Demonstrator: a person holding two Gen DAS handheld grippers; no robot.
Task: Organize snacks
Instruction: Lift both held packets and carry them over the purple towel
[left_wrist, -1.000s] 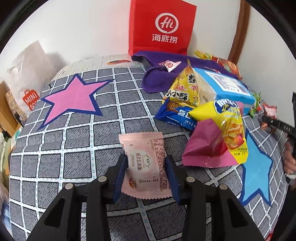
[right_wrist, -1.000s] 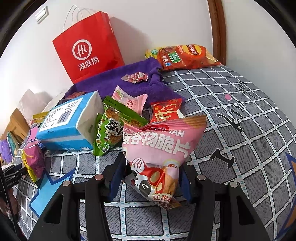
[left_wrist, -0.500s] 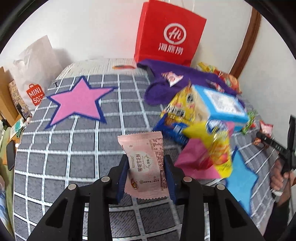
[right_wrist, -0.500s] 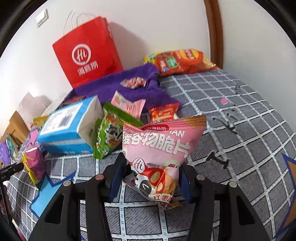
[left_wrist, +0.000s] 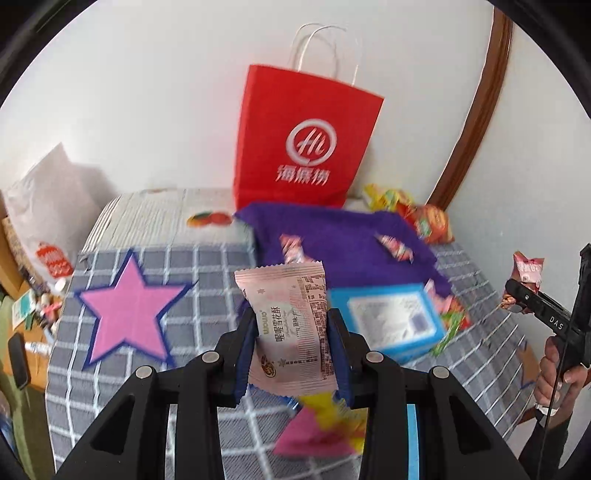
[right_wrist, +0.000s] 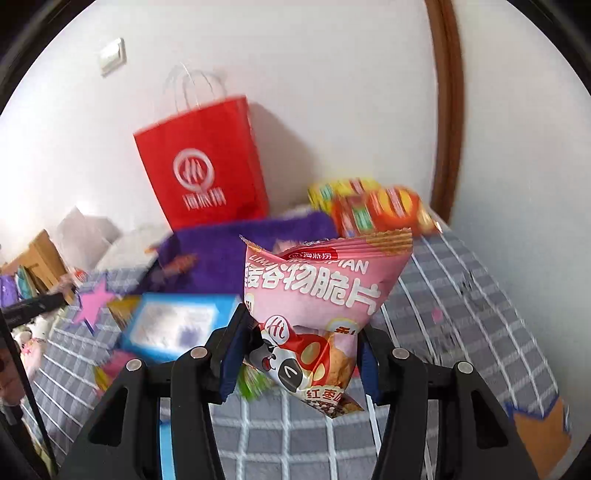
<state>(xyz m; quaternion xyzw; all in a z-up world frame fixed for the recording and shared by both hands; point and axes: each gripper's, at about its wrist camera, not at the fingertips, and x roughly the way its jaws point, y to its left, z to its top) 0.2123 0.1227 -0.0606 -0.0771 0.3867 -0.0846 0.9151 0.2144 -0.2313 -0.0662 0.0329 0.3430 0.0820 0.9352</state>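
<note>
My left gripper (left_wrist: 291, 354) is shut on a pale pink snack packet (left_wrist: 290, 325), held upright above the bed. In the right wrist view my right gripper (right_wrist: 301, 360) is shut on a pink crisps bag (right_wrist: 317, 295) with a panda print. At the far right of the left wrist view a hand holds the right gripper (left_wrist: 517, 291) with that same bag (left_wrist: 526, 273). A red paper bag (left_wrist: 304, 140) (right_wrist: 207, 166) stands against the wall. Before it lies a purple towel (left_wrist: 343, 236) (right_wrist: 229, 258) with small candies on it.
On the grey grid bedspread (left_wrist: 122, 369) with a pink star (left_wrist: 125, 310) lie a blue box (left_wrist: 391, 321) (right_wrist: 173, 321), a yellow bag and a magenta one (left_wrist: 317, 435). Orange and yellow chip bags (right_wrist: 376, 210) sit in the far corner by a brown door frame (right_wrist: 447, 110).
Both grippers have risen with their packets still in them. The snacks on the bed now look lower and farther off, and the red bag shows in full.
</note>
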